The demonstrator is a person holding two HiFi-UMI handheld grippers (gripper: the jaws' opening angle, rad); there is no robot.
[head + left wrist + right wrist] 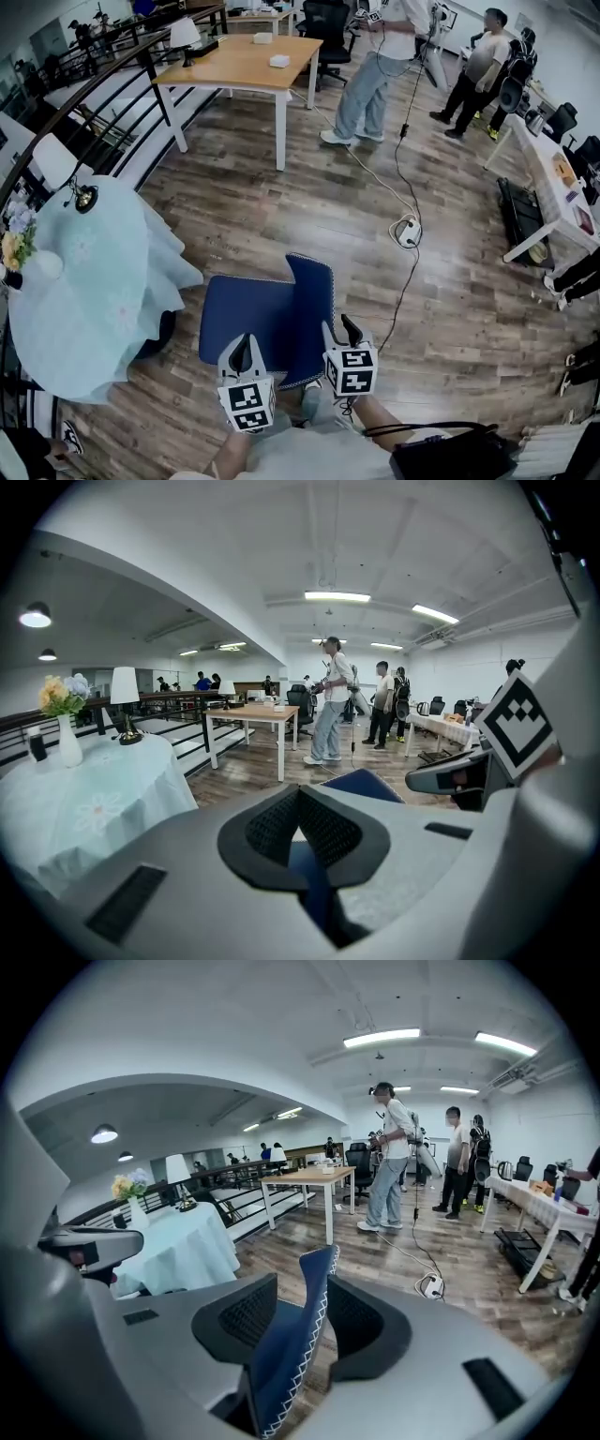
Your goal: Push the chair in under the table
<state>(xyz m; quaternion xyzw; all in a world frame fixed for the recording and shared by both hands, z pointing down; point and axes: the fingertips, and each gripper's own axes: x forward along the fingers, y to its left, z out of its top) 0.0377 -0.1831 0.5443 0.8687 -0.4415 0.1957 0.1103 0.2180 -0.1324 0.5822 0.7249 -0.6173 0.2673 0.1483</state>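
Note:
A blue chair (253,314) stands on the wood floor with its seat facing the round table (84,281) draped in pale blue cloth, a short gap between them. The backrest (314,286) is on the near right side. My right gripper (341,330) straddles the backrest's top edge (305,1326); its jaws stand open, and both pads are clear of the fabric. My left gripper (243,343) hovers over the seat's near edge, jaws shut, tips meeting (298,794) with nothing between them; blue seat shows beneath.
A vase of flowers (14,246) and a small lamp (85,198) sit on the round table. A black railing (103,84) runs along the left. Farther off are a wooden desk (246,62), standing people (375,70), a power strip (408,231) with a cable, and a white table (553,192).

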